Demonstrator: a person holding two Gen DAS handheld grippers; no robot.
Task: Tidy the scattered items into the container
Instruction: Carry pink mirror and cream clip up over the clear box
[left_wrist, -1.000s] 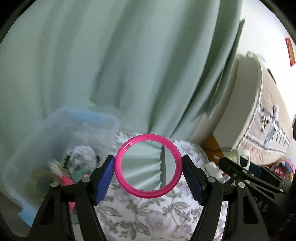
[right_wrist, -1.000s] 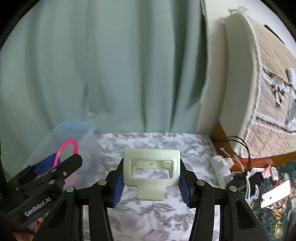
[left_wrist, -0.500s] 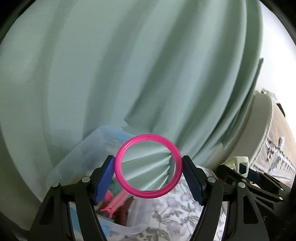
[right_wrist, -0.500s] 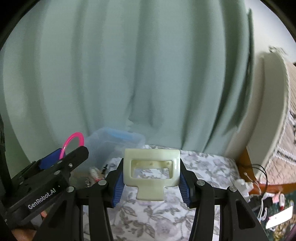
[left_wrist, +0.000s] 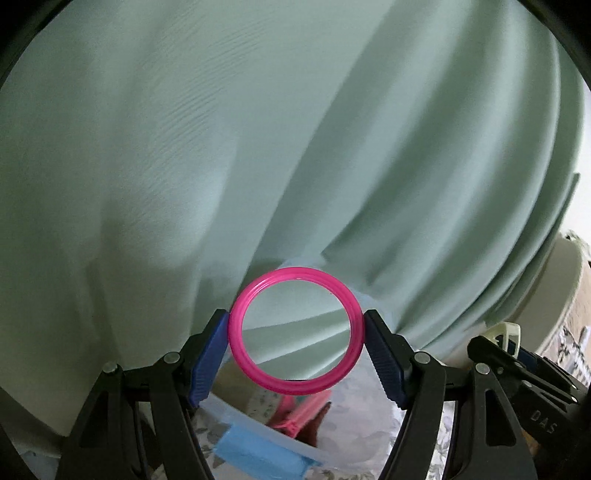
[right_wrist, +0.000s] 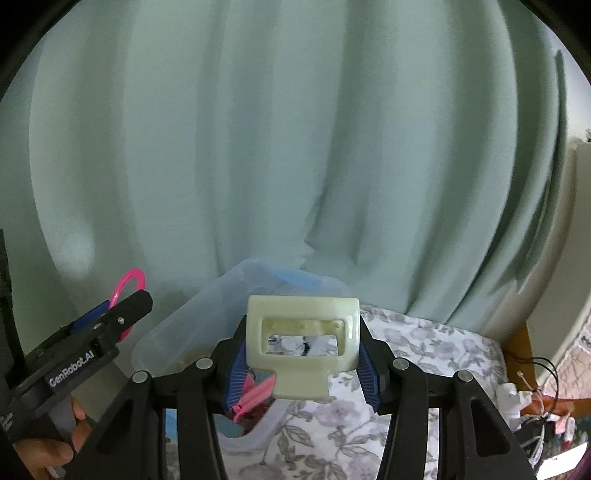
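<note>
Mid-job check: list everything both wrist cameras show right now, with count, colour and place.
pink ring: 1, pink, clamped in left gripper
cream plastic frame: 1, cream, clamped in right gripper
container: 1, clear with blue patches, on the floral cloth below both grippers
pink zipper item: 1, pink, inside container
floral cloth: 1, white-grey, under container
curtain: 1, pale green, behind
cables: several, black and white, far right
left gripper: 1, black, blue pads
right gripper: 1, black, blue pads
hand: 1, on left gripper's handle

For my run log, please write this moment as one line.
left gripper: shut on pink ring | right gripper: shut on cream clip | both above bin | nothing released yet
</note>
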